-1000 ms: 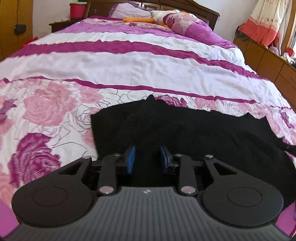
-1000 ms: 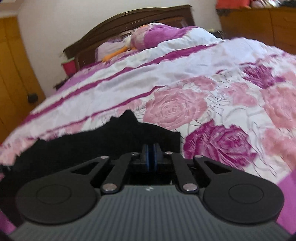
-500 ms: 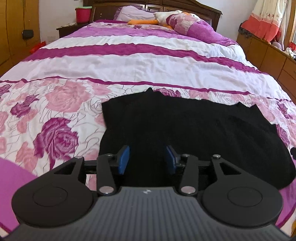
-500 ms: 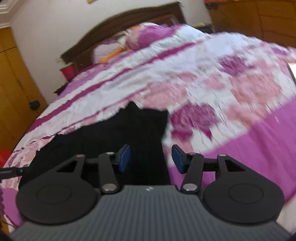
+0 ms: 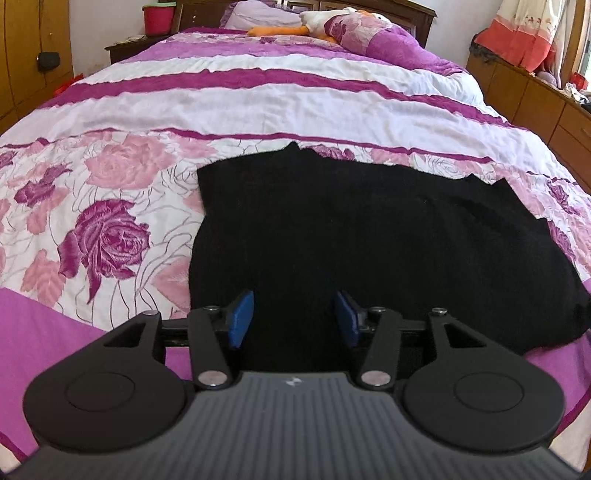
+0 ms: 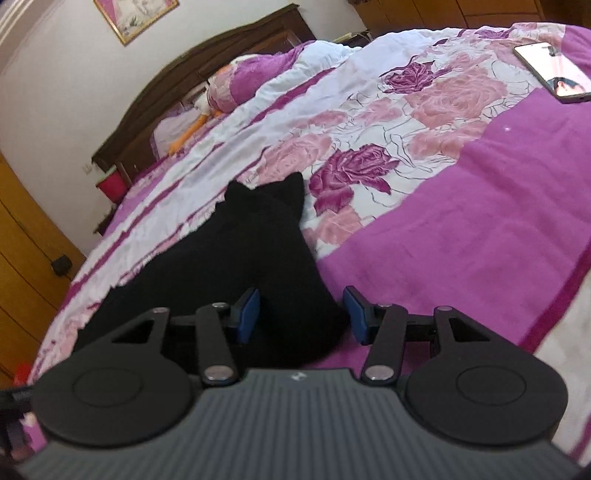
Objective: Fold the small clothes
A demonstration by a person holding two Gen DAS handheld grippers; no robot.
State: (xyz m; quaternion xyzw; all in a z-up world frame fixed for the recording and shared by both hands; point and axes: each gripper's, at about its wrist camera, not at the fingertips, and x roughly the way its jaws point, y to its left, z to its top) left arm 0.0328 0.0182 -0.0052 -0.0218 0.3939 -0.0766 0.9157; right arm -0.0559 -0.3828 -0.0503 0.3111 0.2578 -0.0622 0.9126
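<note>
While no writing is legible, both grippers' fingers (image 5: 242,319) (image 6: 248,314) sit released above the black garment (image 5: 369,236).

Home bedroom: big bed (image 5: 295,92) w/ pink-purple rose quilt, dark wood headboard (image 6: 207,70), pillows & plush toy (image 5: 314,22), nightstand (image 5: 129,46) w/ red bin, wood cabinets (image 5: 535,99), framed pic on wall (image 6: 135,14), curtains

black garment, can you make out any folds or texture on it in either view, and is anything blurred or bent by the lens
Left wrist view: the black garment reads as a near-featureless dark mass, sharp edges, bed bowed by fisheye. Right wrist view: same dark mass, headboard curved, slightly soft, phone glaring.
</note>
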